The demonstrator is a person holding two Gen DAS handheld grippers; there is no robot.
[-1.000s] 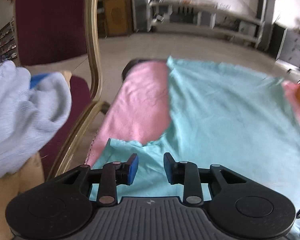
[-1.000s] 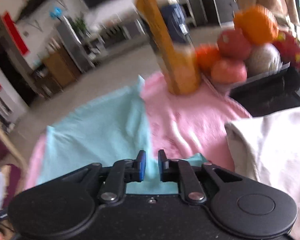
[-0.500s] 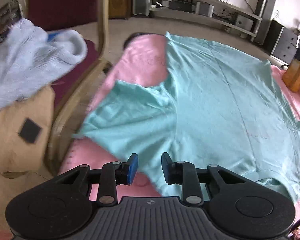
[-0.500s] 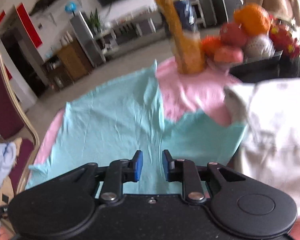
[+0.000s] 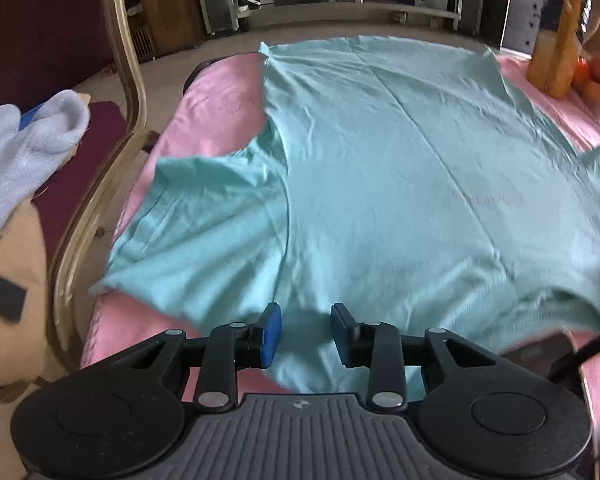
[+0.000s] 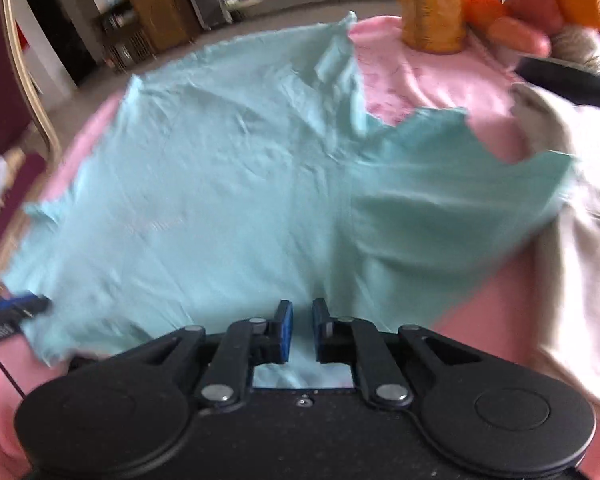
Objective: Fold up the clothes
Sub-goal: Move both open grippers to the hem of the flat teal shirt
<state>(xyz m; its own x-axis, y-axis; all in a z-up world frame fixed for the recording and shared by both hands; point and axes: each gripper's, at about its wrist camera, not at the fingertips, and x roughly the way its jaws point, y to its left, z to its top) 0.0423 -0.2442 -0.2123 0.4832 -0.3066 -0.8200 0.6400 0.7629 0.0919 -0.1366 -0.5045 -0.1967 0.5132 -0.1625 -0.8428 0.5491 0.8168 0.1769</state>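
A light teal T-shirt (image 5: 380, 168) lies spread flat on a pink-covered table (image 5: 216, 108), collar end towards me, sleeves out to both sides. My left gripper (image 5: 305, 334) is open and empty above the shirt's near left shoulder edge. My right gripper (image 6: 302, 330) is slightly open and empty above the shirt (image 6: 228, 184) near its right shoulder, the right sleeve (image 6: 452, 200) spread to the right. The tip of the left gripper shows at the left edge of the right wrist view (image 6: 16, 306).
A gold-framed maroon chair (image 5: 112, 120) stands left of the table with a light blue garment (image 5: 24, 148) on it. An orange bottle (image 5: 556, 32) and fruit (image 6: 540, 4) sit at the far right. A white cloth (image 6: 580, 240) lies at the right.
Both grippers have pulled back towards the near edge and risen, so more of the shirt shows. The jaws stay apart and empty.
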